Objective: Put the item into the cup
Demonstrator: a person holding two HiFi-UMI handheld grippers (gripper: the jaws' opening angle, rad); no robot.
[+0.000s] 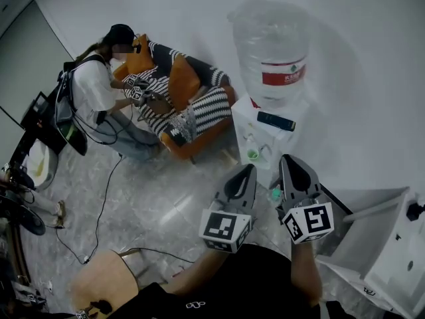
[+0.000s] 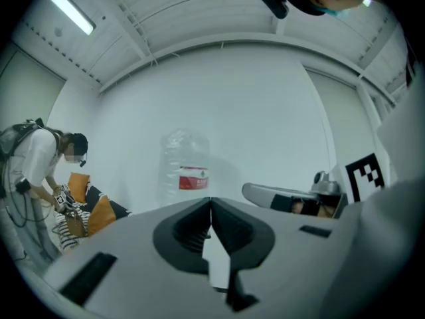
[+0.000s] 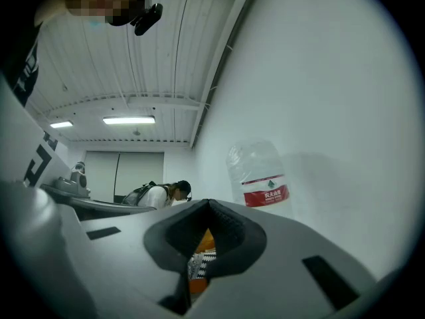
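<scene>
Both grippers are raised in front of a white water dispenser [image 1: 265,135] carrying a big clear bottle [image 1: 271,48]. In the head view my left gripper [image 1: 249,169] and right gripper [image 1: 287,159] point toward it, both shut and empty. A small green cup-like thing [image 1: 252,155] sits on the dispenser's front ledge. A dark flat item [image 1: 275,120] lies on its top. A small teal thing [image 1: 275,193] shows between the two grippers. In the left gripper view the left gripper [image 2: 211,201] has its tips touching; in the right gripper view the right gripper [image 3: 210,203] does too. The bottle [image 2: 186,171] [image 3: 260,178] stands ahead.
A person [image 1: 99,85] bends over a sofa [image 1: 179,102] with striped and orange cushions at the back left. Cables [image 1: 99,211] trail over the grey floor. A round wooden stool [image 1: 99,281] stands at the lower left. White furniture [image 1: 392,244] stands at the right.
</scene>
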